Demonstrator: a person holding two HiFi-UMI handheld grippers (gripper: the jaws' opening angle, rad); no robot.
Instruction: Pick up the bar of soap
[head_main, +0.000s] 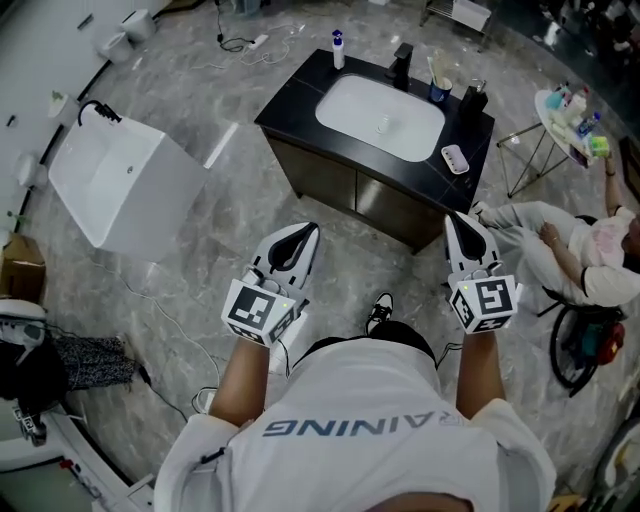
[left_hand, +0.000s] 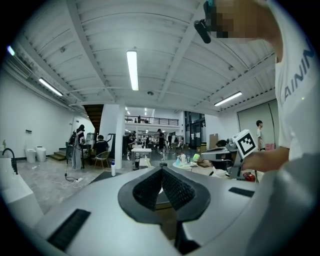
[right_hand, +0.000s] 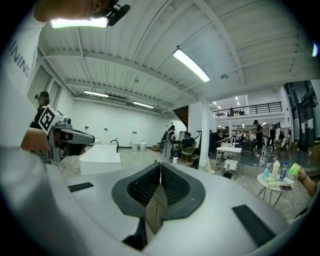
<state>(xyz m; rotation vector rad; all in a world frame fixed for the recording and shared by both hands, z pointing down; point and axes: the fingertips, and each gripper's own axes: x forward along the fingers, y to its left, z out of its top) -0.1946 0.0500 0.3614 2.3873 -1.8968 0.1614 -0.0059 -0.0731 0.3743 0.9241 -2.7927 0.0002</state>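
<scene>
Soap bar (head_main: 454, 158) at counter (head_main: 300, 95) edge, right gripper (head_main: 457, 222) near, open floor (head_main: 340, 265) around

Black vanity top (head_main: 300, 95), white basin (head_main: 380, 115) sunk mid-counter. Relative to the basin: white bottle (head_main: 338, 50) off its back-left, black faucet (head_main: 401, 65) behind it, blue cup (head_main: 439, 90) and black container (head_main: 472, 100) back-right, soap dish (head_main: 454, 158) at its right.

The table (head_main: 295, 100) top is dark and smooth with a dull sheen, and its basin (head_main: 365, 100) is glossy white like glazed ceramic. The floor (head_main: 160, 290) is polished grey marbled stone. The left tongs (head_main: 305, 232) and right tongs (head_main: 456, 218) have matt pale plastic shells. Their pads (left_hand: 175, 187) are black, finely ribbed and rubbery. The shirt (head_main: 370, 420) is white cloth.
</scene>
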